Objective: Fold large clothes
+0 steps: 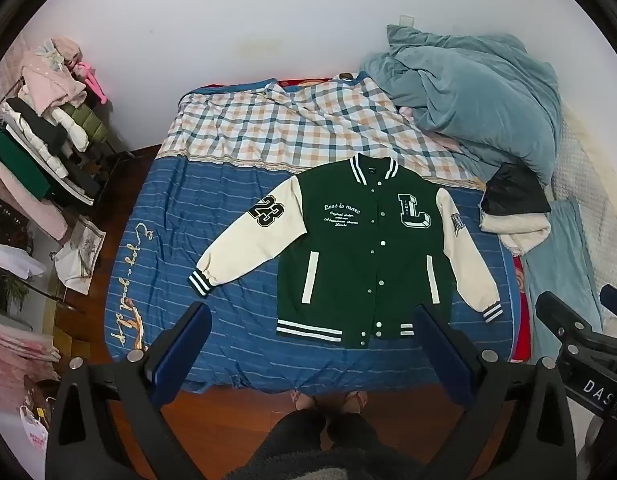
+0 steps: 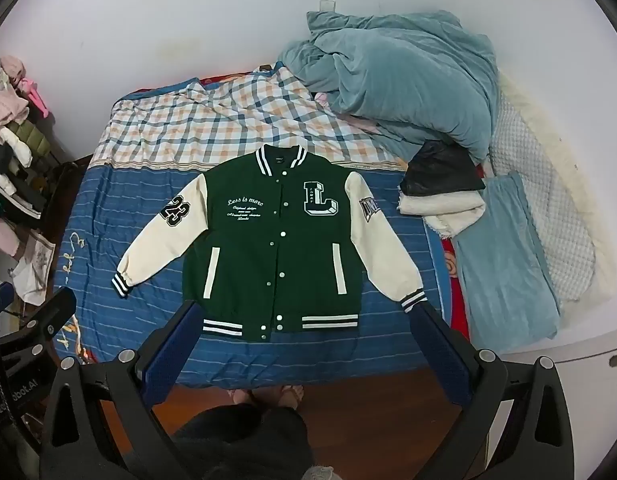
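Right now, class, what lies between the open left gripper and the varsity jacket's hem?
Only bare blue striped bedsheet separates the left gripper from the jacket, seen in the left wrist view.

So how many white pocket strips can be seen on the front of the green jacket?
2. One white pocket strip lies left of the snap row on the green jacket; the other strip lies right of it. None seems hidden.

Plain white wall runs across the far side. A bed in blue striped sheet fills the middle, checked cover at its far end, teal duvet heaped far right. Reddish wooden floor near; crowded clothes rack left.
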`<state>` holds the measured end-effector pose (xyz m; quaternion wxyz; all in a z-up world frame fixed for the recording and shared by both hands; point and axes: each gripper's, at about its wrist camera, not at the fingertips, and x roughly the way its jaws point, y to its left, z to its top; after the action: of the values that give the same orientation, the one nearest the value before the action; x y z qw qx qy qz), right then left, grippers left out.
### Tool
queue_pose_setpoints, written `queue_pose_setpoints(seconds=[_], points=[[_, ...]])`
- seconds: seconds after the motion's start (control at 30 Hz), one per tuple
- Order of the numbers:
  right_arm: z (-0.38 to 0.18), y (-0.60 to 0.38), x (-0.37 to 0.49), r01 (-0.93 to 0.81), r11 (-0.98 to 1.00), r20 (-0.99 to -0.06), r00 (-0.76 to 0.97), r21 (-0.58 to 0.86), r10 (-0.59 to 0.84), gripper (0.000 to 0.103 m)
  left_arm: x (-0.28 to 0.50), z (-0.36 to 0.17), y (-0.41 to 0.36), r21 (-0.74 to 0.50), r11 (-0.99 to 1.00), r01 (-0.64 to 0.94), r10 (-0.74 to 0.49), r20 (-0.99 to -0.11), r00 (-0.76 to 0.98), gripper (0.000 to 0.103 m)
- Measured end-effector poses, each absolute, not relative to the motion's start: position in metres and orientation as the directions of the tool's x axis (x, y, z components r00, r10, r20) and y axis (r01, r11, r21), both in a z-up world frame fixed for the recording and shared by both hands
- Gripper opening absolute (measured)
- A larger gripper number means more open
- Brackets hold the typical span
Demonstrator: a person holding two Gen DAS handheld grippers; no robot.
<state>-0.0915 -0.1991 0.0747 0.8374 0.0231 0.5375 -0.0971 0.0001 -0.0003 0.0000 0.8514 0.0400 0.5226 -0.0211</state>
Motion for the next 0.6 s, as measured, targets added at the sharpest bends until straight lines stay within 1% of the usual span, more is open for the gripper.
queue_pose_setpoints(seconds=[0.6], points=[[0.0797, -0.2013, -0.0948, 0.188, 0.979, -0.903, 0.404, -0.078, -0.149, 0.103, -0.0002, 0.0011, -0.0029, 0.042, 0.996, 0.08, 0.001, -0.892, 0.452, 0.103]])
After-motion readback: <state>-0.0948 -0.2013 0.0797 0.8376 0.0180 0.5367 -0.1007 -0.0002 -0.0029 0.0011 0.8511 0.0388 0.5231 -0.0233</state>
